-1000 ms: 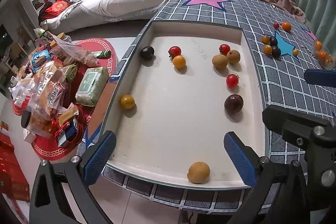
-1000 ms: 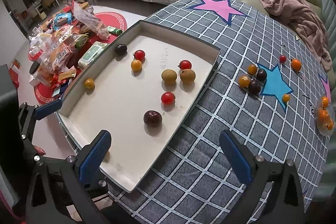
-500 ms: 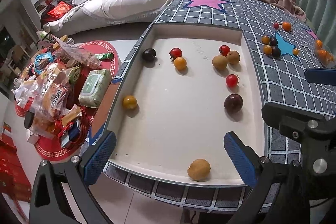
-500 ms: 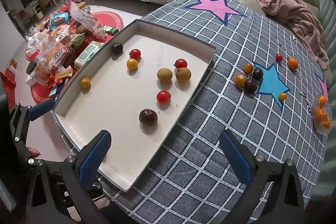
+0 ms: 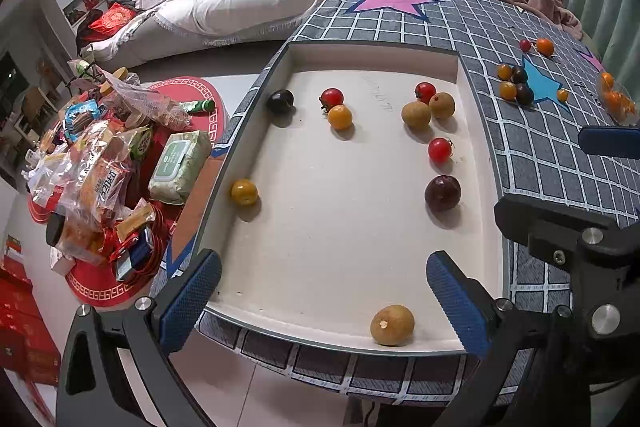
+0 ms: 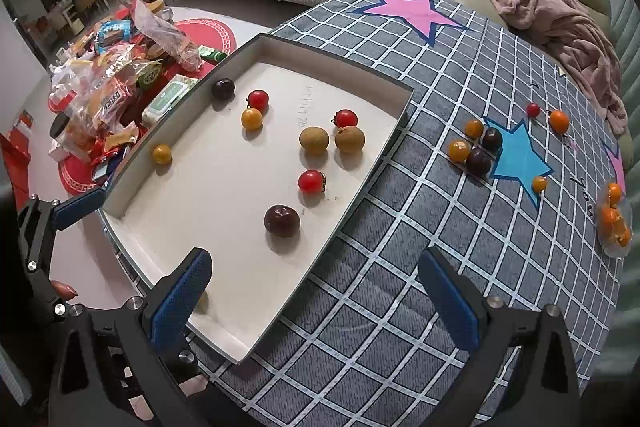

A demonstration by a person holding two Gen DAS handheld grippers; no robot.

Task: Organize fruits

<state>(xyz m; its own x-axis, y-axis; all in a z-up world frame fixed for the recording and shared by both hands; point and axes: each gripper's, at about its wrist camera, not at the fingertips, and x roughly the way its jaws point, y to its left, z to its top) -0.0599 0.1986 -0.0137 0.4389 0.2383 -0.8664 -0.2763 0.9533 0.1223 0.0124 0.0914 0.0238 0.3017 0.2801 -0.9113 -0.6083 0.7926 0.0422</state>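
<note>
A white tray (image 5: 344,227) (image 6: 224,227) on the checked tablecloth holds several small fruits: red tomatoes, yellow tomatoes, brown longans, a dark plum (image 5: 442,193) (image 6: 281,221) and a dark tomato (image 5: 280,101). One longan (image 5: 392,325) lies at the tray's near rim. More small fruits (image 6: 478,149) (image 5: 514,85) sit loose on the cloth by the blue star. My left gripper (image 5: 320,303) hangs open above the tray's near edge. My right gripper (image 6: 316,299) is open above the tray's near right corner. Neither holds anything.
A clear bag of orange fruits (image 6: 616,221) lies at the table's right edge. A pink blanket (image 6: 560,27) lies on the sofa beyond. Snack packets and a wipes pack (image 5: 180,163) are piled on the floor left of the table.
Both grippers have drawn slightly back and up from the table, so the tray looks a little smaller. The fruits have not moved.
</note>
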